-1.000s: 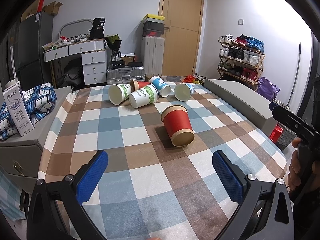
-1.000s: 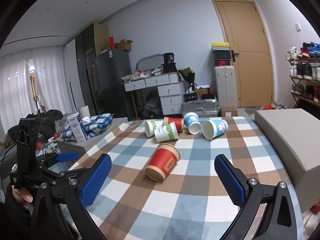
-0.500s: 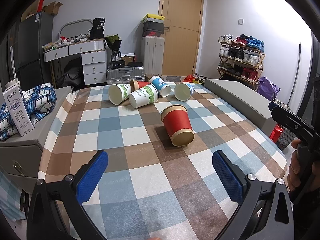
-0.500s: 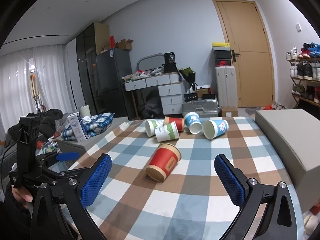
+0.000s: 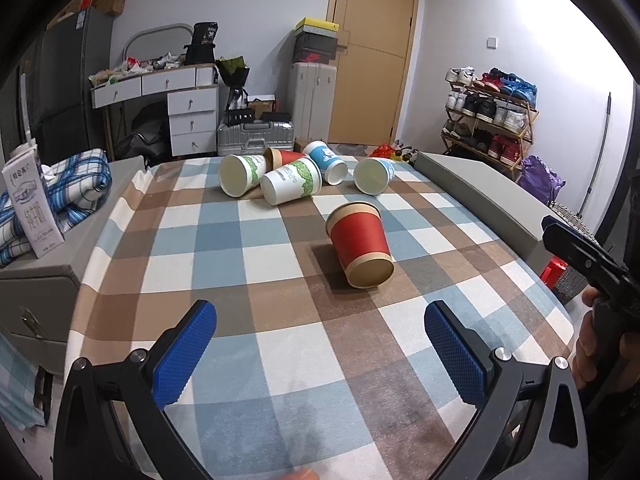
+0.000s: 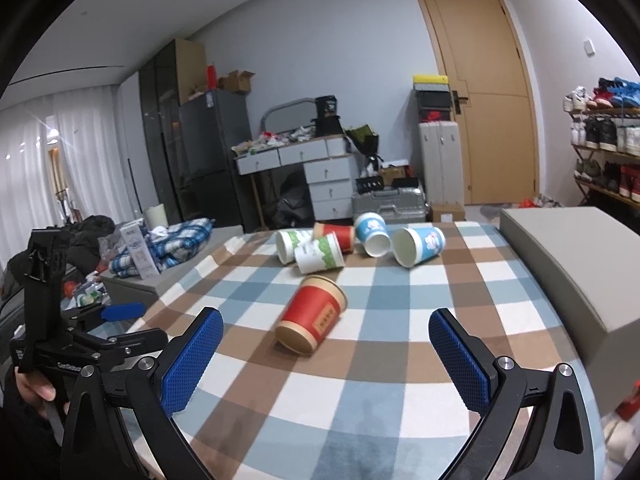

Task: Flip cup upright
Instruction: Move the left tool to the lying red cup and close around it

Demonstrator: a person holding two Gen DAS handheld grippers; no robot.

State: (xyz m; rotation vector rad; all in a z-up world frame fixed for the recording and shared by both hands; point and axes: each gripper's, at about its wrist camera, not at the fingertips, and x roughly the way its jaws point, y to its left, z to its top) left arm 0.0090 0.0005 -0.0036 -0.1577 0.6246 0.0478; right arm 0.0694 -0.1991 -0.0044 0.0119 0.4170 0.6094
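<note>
Lying tipped on checked tabletop (image 5: 248, 240): one red cup (image 5: 360, 244) mid-table, five cups (image 5: 292, 178) at far edge; left gripper (image 5: 320, 352) and right gripper (image 6: 326, 356) gaping wide, gripping nothing.

You face a tan wooden door (image 5: 372, 52); left of it stand a white drawer desk (image 5: 168, 108) and dark fridge (image 6: 210, 148), right a shoe rack (image 5: 490, 116).
</note>
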